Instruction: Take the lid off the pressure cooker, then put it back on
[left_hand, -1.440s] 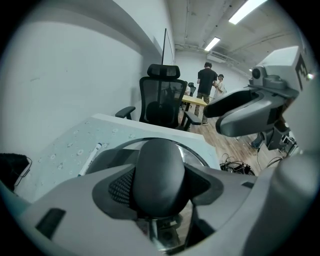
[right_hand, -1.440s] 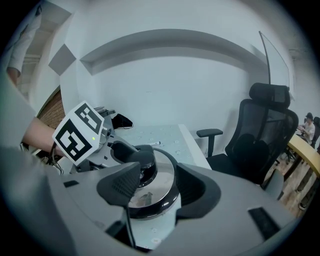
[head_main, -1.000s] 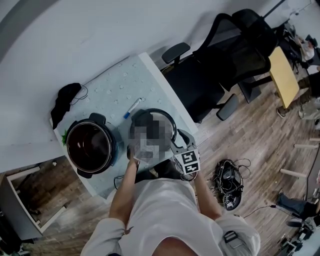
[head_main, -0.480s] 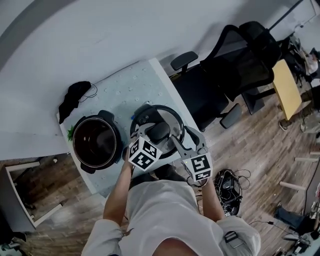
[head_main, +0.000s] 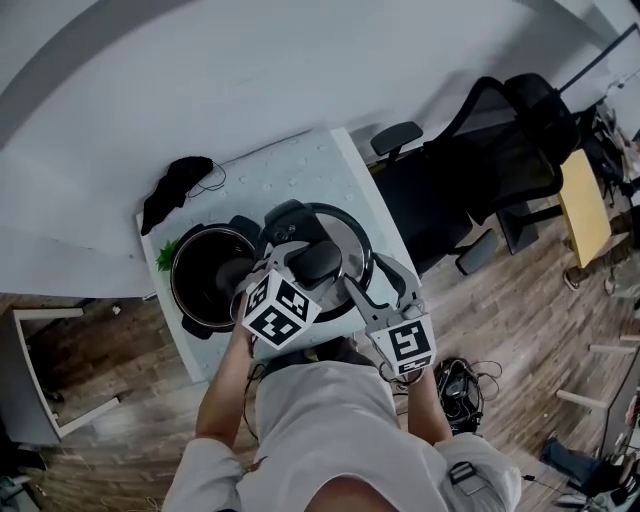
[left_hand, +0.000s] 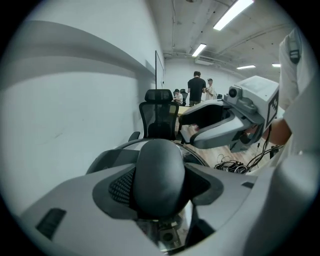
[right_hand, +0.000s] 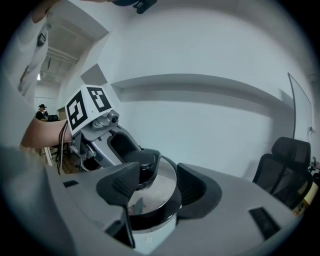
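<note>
Lid (head_main: 345, 232) reached pot rim (head_main: 176, 282); left hand-held gripper (left_hand: 161, 186) pinches knob (head_main: 318, 262); right hand-held gripper (right_hand: 159, 186) spread.

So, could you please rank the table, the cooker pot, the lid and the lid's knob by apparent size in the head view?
1. table
2. lid and cooker pot: much alike; the lid overlaps the pot and is nearer the camera, so I won't rank them.
3. knob

Left claw (head_main: 308, 268) clamped on lid knob (head_main: 320, 260), right claw (head_main: 366, 286) with jaws apart, forearms extended forward side by side
</note>
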